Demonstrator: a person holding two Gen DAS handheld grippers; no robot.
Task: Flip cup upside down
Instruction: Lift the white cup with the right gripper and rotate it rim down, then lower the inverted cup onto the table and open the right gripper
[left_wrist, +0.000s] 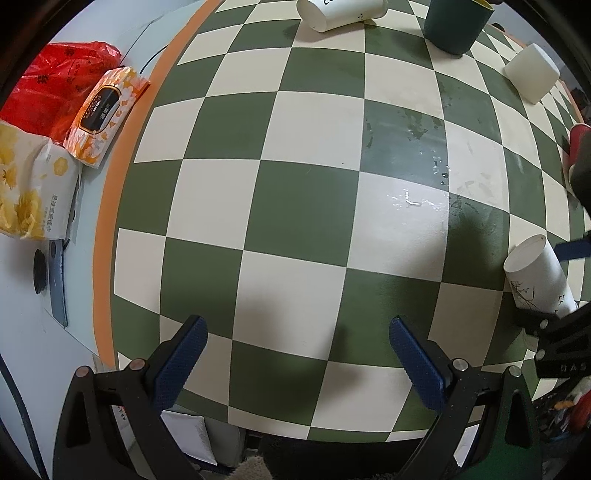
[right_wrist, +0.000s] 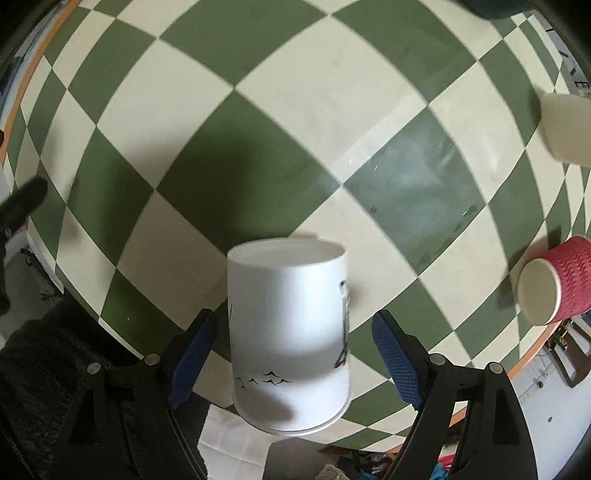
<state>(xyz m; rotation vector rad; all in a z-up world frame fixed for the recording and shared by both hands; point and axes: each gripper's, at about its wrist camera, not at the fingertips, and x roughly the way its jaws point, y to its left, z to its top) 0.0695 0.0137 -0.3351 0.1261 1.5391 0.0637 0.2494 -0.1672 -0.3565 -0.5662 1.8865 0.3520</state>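
Off the left edge of the checkered tablecloth (left_wrist: 295, 177) lie a red plastic bag (left_wrist: 55, 85), an orange wet-wipes pack (left_wrist: 105, 114) and a yellow-printed tissue pack (left_wrist: 33, 184).

The left gripper (left_wrist: 295, 369) hangs over bare squares, its jaws spread wide and holding nothing.

Further right, the white paper cup (right_wrist: 290, 332) with the small bird print sits between the fingers of the right gripper (right_wrist: 295, 354). There is a visible gap on each side, so those jaws look open rather than clamped. The cup's wide rim points toward the camera and its base away. I cannot tell if it rests on the cloth.

It looks like the grasp-or-release point of the flip. Next calls for closing squarely on the cup wall, or backing away cleanly.

I count five cups: the bird cup, a white one on its side (left_wrist: 341, 13), a dark green one (left_wrist: 458, 26), a cream one (left_wrist: 533, 72) and a red ribbed one on its side (right_wrist: 554, 280).
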